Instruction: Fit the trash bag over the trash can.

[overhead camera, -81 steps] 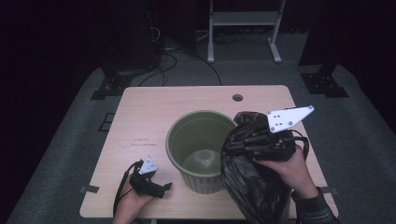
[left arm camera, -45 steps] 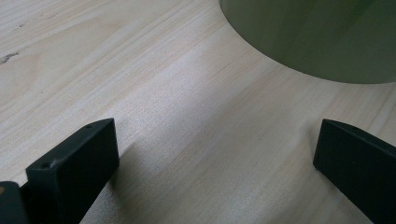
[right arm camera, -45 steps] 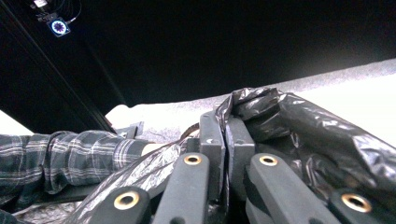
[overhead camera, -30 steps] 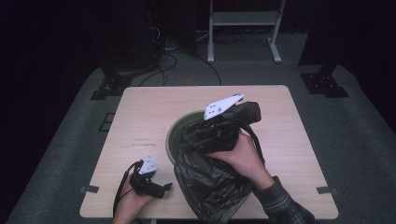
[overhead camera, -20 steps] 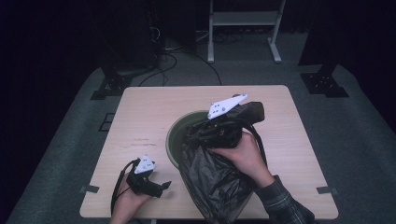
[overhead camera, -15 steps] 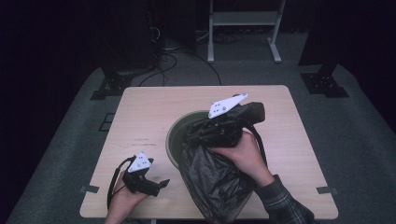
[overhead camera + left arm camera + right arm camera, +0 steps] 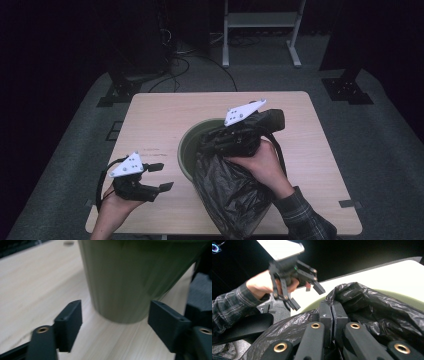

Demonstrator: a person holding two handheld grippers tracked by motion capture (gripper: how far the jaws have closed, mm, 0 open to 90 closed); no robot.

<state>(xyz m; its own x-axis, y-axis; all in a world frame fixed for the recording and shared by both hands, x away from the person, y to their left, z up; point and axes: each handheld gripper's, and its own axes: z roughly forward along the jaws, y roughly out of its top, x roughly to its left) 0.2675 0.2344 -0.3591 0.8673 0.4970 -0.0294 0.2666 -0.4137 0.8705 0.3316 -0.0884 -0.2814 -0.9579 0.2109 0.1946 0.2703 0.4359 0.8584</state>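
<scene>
The right gripper [image 7: 212, 145] is pinching a fold of the black bag [image 7: 232, 192], its jaws pressed together on the plastic, as the right gripper view [image 7: 332, 315] is showing plainly. Just under and ahead of those jaws the green bin [image 7: 192, 147] is standing on the table [image 7: 160, 115], and the bag's top is draping over the near part of the rim while most of its bulk is hanging outside, toward the person. So I'd say the lining is only beginning: the bag is being brought to the mouth, but it is not opened out, not pushed down inside, and not folded over the rim all the way round.

The left gripper [image 7: 161, 176] is hovering with its jaws spread and empty, pointing at the bin's wall [image 7: 130, 277], which is standing close in front of it and between the jaws' line of sight. It looks to be getting ready to help, perhaps catching the bag's other edge.
</scene>
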